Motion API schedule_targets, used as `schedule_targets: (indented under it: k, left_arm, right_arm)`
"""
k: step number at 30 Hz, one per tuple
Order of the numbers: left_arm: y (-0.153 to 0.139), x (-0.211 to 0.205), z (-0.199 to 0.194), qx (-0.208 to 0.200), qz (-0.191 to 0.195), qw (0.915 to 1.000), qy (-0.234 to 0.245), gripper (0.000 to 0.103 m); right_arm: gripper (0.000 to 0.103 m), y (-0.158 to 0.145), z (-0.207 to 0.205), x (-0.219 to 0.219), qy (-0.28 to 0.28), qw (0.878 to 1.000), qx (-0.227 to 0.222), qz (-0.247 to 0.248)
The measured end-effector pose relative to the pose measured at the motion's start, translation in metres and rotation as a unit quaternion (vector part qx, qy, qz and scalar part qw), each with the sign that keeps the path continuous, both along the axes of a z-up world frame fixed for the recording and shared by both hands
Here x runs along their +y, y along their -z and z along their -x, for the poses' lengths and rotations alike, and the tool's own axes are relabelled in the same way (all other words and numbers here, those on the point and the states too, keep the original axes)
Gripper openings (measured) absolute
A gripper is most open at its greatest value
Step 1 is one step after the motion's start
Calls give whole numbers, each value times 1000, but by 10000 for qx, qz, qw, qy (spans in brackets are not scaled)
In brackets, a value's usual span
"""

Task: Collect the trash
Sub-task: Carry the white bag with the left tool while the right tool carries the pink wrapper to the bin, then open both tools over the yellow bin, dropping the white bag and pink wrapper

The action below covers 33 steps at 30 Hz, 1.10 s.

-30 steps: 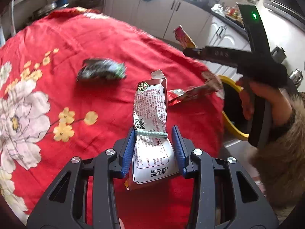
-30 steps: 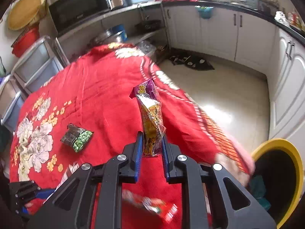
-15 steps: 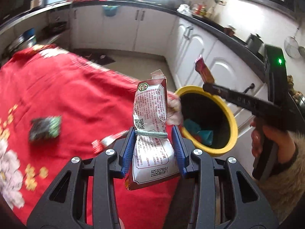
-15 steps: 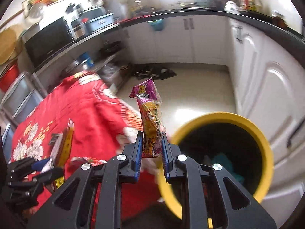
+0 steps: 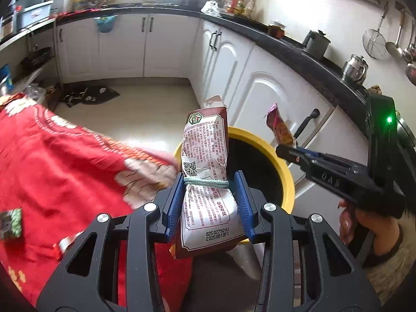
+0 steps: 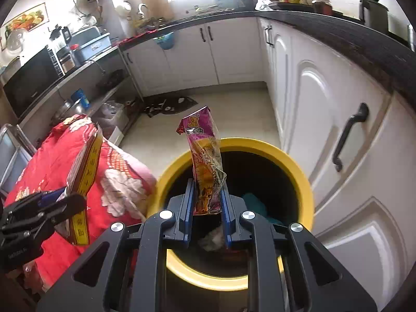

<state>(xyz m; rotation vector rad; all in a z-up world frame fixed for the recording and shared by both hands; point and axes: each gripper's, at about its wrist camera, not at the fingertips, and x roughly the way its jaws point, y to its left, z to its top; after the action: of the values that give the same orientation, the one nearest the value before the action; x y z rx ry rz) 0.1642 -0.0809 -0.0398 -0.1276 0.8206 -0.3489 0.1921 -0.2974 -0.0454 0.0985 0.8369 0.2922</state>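
Left wrist view: the left gripper (image 5: 208,202) has its jaws clenched on a brown-and-white packet (image 5: 205,182), upright at the yellow bin's (image 5: 286,179) near rim. Right wrist view: the right gripper (image 6: 206,208) grasps a purple wrapper (image 6: 206,166) upright over the bin (image 6: 304,182) mouth.

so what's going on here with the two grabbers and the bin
A person is clearing snack trash off a red-clothed table with two handheld grippers. The left gripper is clamped on a brown and white packet, the right gripper on a purple and yellow wrapper. Both are held at the open yellow bin, nothing released yet. A green packet remains on the table.
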Motion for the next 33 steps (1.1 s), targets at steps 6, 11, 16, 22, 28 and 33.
schedule_targets:
  k: [6,11,16,22,28,33]
  left_arm:
    - [1,-23,-19,34,17,9999,153,32]
    - [6,-37,-30,111,38,9996,256,32]
    - [13,-48,-40,215,47,9991,350,32]
    - [16,-44,-44,211,-35,9996,187,63]
    - [10,-19,-37,74,-107,9997,-188,85]
    - [3,9,-30,-3,-85,9984,-555,92]
  right_arm:
    - [18,5,-2,-16,218,9997,69,-27]
    - [18,10,-4,-26,335,9993,154,-44]
    - [20,14,-5,-34,413,9989,215,-91]
    - [46,15,-6,-38,591,9980,194,-97]
    - [48,12,-5,-34,553,9983,145,-148]
    - [48,4,-2,-17,351,9992,54,-171]
